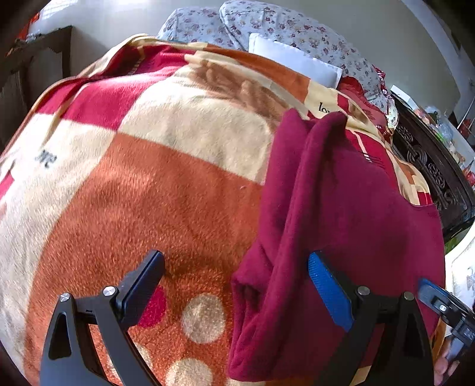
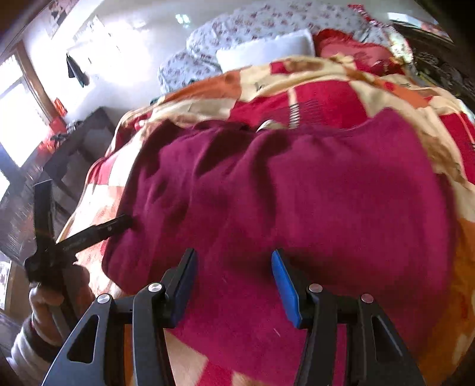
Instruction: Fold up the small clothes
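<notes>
A dark maroon garment [image 1: 350,225] lies on a patterned fleece blanket [image 1: 166,190], partly folded with a raised ridge along its left edge. My left gripper [image 1: 234,282] is open wide, its jaws straddling the garment's left edge, holding nothing. In the right wrist view the garment [image 2: 297,190] fills the middle. My right gripper [image 2: 234,282] is open just above its near part, empty. The left gripper [image 2: 89,231] shows at the garment's left edge in that view. The right gripper's tip [image 1: 439,300] shows at the far right of the left wrist view.
The blanket [image 2: 386,89] covers a bed. Floral pillows [image 1: 267,26] and a white pillow [image 1: 297,59] lie at the far end. A dark carved headboard [image 1: 430,166] runs along the right. A dark wooden table [image 2: 77,148] stands left of the bed.
</notes>
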Available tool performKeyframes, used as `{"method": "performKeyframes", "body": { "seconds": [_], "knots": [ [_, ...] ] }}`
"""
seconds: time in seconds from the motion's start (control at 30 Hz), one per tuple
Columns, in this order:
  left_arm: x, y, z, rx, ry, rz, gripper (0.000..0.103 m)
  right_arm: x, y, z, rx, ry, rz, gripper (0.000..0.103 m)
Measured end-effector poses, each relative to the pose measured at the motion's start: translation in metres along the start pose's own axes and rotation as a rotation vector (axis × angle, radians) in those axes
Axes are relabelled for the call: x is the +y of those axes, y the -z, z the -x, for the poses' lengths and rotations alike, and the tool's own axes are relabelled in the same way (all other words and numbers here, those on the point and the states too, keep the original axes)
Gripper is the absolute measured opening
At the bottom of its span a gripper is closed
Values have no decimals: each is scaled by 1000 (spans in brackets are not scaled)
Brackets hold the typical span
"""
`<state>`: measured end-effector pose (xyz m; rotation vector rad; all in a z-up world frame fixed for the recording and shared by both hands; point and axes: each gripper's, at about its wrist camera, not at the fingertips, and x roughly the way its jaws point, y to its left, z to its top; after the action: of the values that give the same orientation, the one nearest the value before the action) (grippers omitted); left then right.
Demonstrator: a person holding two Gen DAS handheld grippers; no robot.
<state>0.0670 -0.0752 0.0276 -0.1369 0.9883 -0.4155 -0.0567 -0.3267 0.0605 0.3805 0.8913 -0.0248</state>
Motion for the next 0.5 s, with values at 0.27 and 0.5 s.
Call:
{"method": "performKeyframes", "body": {
  "seconds": [0.27,0.5],
  "knots": [
    [6,12,2,-15,25,7,97,46,-38,-17,-29,-52,60,56],
    [8,14,-1,-37,52,24,101,91,-78,-48,-28,-104,122,56]
  ]
}}
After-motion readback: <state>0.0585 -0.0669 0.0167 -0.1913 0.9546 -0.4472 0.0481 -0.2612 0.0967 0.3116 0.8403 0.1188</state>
